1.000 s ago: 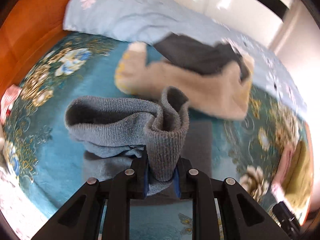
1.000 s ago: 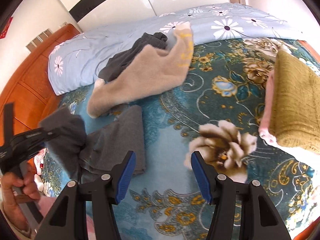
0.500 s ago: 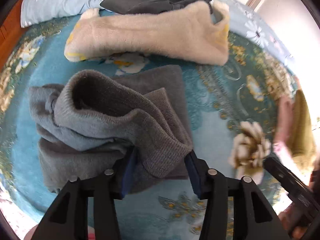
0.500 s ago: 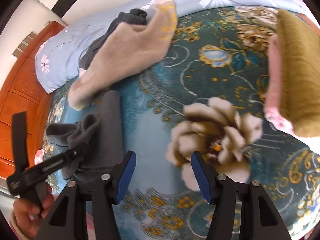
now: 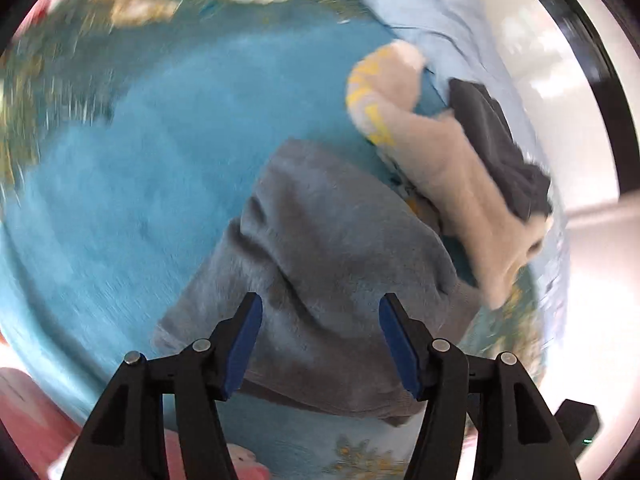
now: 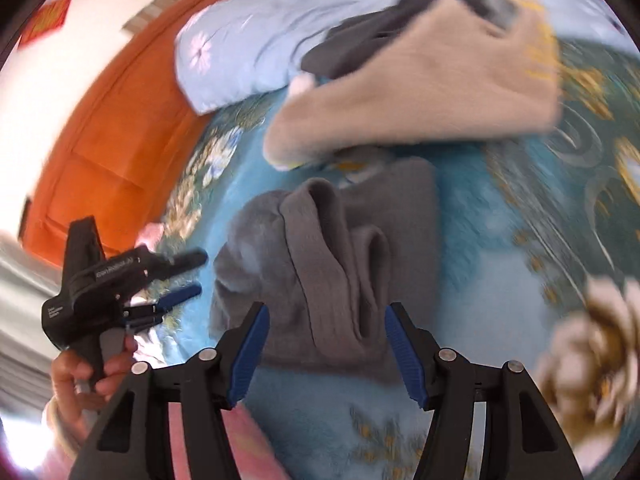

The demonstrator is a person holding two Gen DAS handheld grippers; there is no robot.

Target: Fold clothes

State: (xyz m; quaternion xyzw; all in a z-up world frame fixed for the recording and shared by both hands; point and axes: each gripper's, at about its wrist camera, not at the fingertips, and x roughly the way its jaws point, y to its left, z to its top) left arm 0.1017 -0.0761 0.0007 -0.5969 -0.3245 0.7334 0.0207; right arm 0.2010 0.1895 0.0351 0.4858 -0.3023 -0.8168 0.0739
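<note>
Lying bunched, grey knit (image 6: 332, 264).

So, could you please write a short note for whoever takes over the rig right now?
Left gripper: jaws open, empty, hovering over the grey sweater.
Right gripper: jaws open, empty, above the same sweater.
The grey sweater lies bunched on the teal bedspread, partly folded, ribbed end humped up.
The beige garment and dark garment lie beyond it, against the blue quilt.
Left: flatten and finish the grey sweater, then the others.
</note>
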